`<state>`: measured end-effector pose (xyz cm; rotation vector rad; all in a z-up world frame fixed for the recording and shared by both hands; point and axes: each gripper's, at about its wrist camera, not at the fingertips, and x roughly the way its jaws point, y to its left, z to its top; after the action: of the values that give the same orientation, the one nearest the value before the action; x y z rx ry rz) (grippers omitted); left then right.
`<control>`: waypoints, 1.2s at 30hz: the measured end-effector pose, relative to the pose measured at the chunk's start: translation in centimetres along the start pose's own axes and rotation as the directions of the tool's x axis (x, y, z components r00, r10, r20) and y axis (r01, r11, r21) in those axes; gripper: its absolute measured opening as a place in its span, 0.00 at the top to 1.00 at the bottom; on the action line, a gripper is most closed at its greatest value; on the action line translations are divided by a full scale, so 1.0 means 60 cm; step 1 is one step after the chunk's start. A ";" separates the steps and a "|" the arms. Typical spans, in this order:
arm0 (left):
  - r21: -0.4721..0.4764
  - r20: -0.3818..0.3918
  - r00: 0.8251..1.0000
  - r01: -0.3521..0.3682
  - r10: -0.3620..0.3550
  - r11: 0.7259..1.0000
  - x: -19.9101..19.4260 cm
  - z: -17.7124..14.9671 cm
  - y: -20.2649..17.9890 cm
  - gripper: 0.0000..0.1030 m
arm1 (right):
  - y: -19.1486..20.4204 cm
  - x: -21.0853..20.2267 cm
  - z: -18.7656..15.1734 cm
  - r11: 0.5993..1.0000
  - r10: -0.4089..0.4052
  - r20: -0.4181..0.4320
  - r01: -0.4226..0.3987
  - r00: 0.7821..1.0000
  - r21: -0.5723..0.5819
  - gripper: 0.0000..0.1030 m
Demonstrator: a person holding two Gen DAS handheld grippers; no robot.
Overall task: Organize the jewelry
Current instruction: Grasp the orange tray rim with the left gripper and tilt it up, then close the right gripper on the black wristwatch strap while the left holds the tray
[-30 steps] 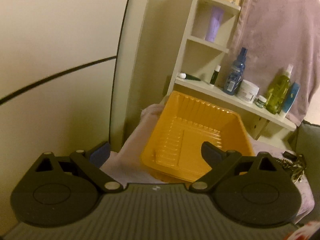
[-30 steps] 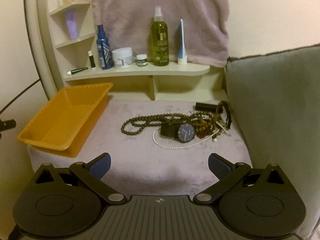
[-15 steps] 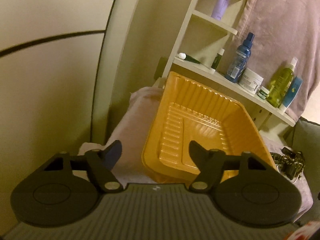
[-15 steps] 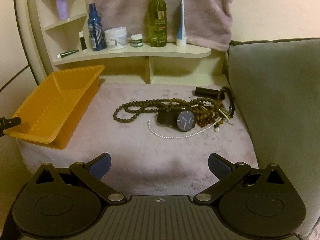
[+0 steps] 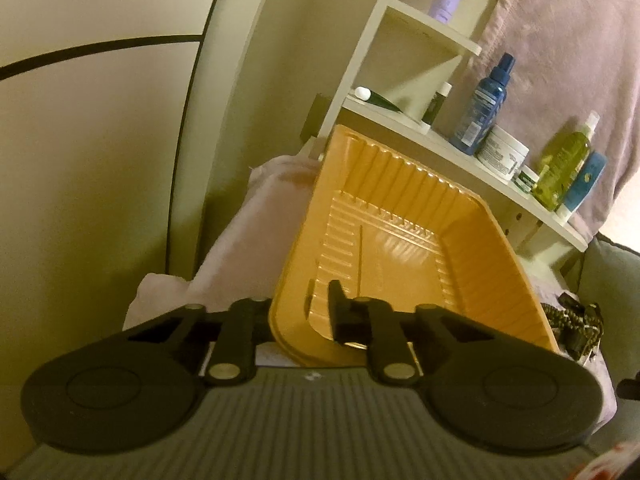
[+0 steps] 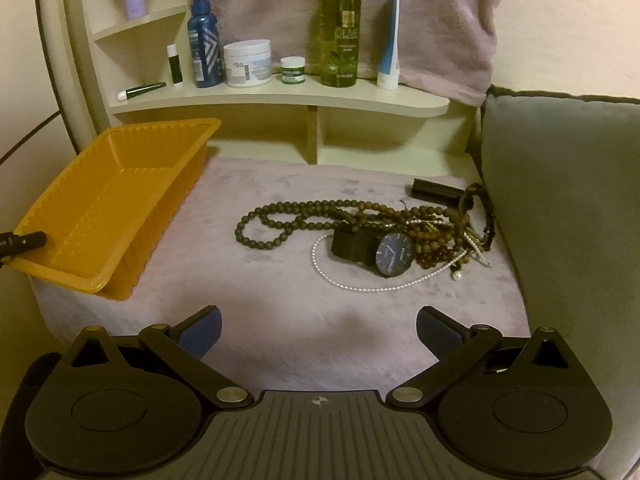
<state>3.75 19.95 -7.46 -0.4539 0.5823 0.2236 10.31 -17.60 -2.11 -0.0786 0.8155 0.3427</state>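
**Inspector:** Your right gripper (image 6: pixel 318 324) is nearest. Its jaws stand wide, the blue pads are bare, and nothing lies between them. Under it is a mauve plush cloth (image 6: pixel 280 320) with a short, soft nap.

**Second inspector:** Your left gripper (image 5: pixel 306 312) has narrow jaws that are closing. The near corner wall of the orange tray (image 5: pixel 400 216) is between them, with one finger inside and the other hidden behind the wall.

**Inspector:** The tray is thin moulded plastic, rectangular, with ribbed walls, and it is open side up. In your right wrist view it sits on the left of the cloth. Its long axis runs from the near left edge back toward the shelf (image 6: pixel 280 98).

**Second inspector:** The jewelry is mid-cloth, to the right, well apart from the tray.
- The wooden bead strand (image 6: pixel 280 224) is matte, with round beads, and is looped leftward.
- The pearl strand (image 6: pixel 360 288) is fine and white, and curves along the near side.
- The watch (image 6: pixel 394 254) has a dark round dial tilted toward you, and its black band lies to the left.

The heap's long axis runs left to right. Its right end touches the grey cushion (image 6: pixel 560 200).

**Inspector:** A black cylinder (image 6: pixel 434 190) lies behind the heap. On the shelf beyond are a blue bottle (image 6: pixel 205 40), a white jar (image 6: pixel 247 62) and a green spray bottle (image 6: pixel 340 28), all in front of a hanging towel (image 6: pixel 420 20).
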 end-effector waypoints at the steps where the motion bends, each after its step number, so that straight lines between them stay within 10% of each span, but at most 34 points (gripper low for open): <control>1: 0.004 0.001 1.000 -0.003 0.003 1.000 0.000 0.000 -0.003 0.87 | 0.000 0.002 0.000 1.000 0.003 -0.001 -0.003 1.000 0.003 0.00; 11: 0.137 0.016 0.997 -0.081 0.079 0.987 -0.019 0.014 -0.061 0.92 | -0.024 0.011 0.001 0.999 -0.001 0.044 0.000 0.999 0.037 0.00; 27: 0.403 0.097 0.975 -0.222 0.200 0.888 -0.049 0.038 -0.194 0.96 | -0.132 0.060 -0.003 0.994 -0.004 0.152 -0.012 0.988 0.105 0.01; 36: 0.441 0.091 0.971 -0.239 0.222 0.865 -0.043 0.042 -0.224 0.96 | -0.156 0.100 0.005 0.993 0.025 0.123 -0.039 0.992 0.115 0.20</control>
<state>7.23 9.14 0.57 0.0737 0.6305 0.3157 17.41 -24.74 -6.87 0.0651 0.7158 0.3261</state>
